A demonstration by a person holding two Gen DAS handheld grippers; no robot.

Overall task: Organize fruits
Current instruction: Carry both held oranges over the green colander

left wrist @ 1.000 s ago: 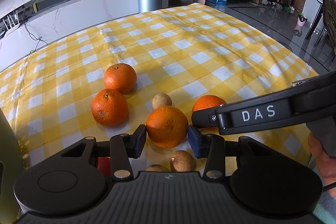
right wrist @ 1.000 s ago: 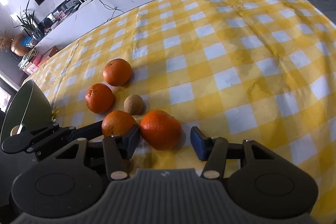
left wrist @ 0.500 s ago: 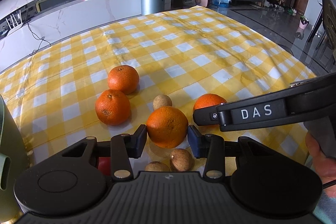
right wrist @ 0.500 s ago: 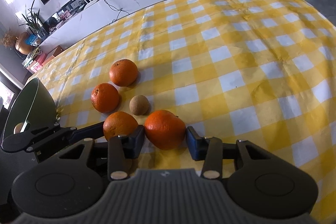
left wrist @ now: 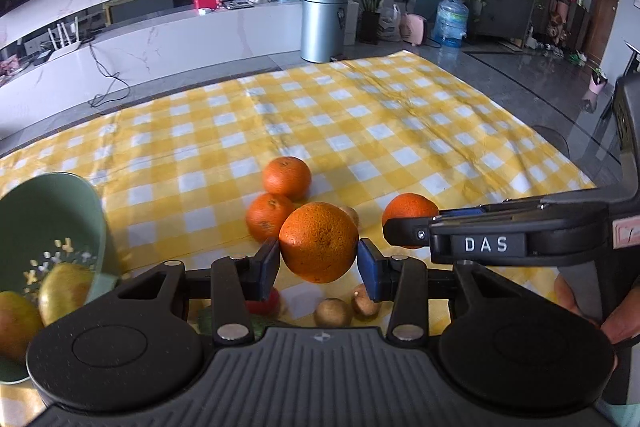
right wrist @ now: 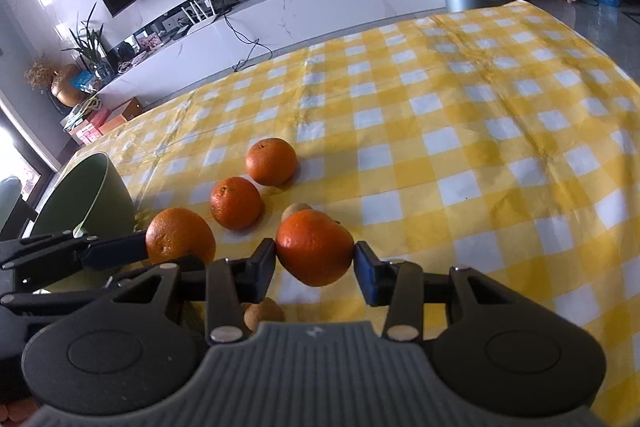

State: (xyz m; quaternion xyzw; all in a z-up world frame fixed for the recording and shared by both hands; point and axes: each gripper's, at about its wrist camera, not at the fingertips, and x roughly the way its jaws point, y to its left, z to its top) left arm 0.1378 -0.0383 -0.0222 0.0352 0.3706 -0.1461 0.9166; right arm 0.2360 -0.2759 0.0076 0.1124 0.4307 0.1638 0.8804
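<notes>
My left gripper (left wrist: 319, 265) is shut on a large orange (left wrist: 319, 243) and holds it clear of the yellow checked cloth (left wrist: 400, 131). My right gripper (right wrist: 315, 265) is shut on a second orange (right wrist: 315, 247), also off the cloth. In the right wrist view the left gripper's orange (right wrist: 180, 237) hangs to the left. Two more oranges (right wrist: 271, 161) (right wrist: 236, 203) lie on the cloth beyond both grippers. A small brown fruit (right wrist: 296, 211) sits just behind the right one's orange.
A green bowl (left wrist: 52, 211) stands at the left with yellow-red fruits (left wrist: 64, 291) inside. Two small brown fruits (left wrist: 333, 311) (left wrist: 365, 303) and something red (left wrist: 262, 303) lie under the left gripper. A hand (left wrist: 576, 303) is at the right edge.
Both grippers rose with their oranges off the cloth. The right jaws closed onto their orange. The green bowl came into the left wrist view.
</notes>
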